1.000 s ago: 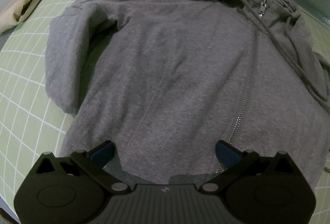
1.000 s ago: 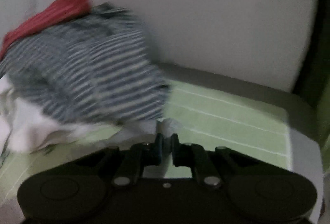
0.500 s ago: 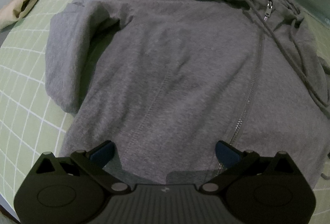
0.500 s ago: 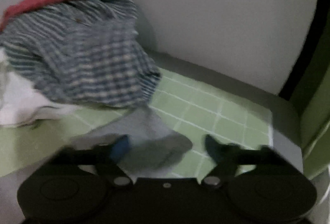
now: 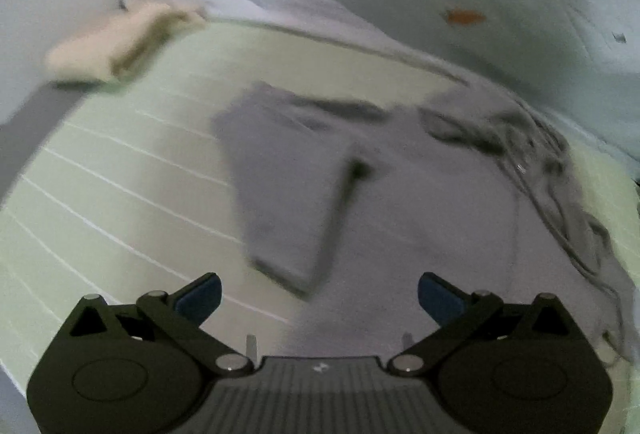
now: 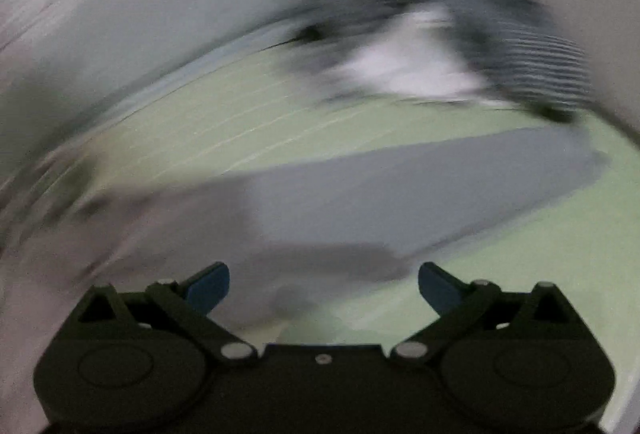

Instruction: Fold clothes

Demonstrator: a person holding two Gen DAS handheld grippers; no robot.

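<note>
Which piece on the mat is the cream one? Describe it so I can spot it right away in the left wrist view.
Start from the green grid mat and follow it to its far left corner, by the pale wall. There lies a small cream cloth, bunched up and partly off the mat's edge. It is the only pale beige item, well apart from the large grey hoodie spread over the mat's middle.

I see a pale green mat (image 5: 120,162) ruled with white grid lines. A grey hoodie (image 5: 400,194) lies flat on it, one sleeve (image 6: 440,186) stretched out toward the far corner. A pile of clothes (image 6: 460,46) sits at that far edge, and a cream cloth (image 5: 120,42) overhangs another far edge.
</note>
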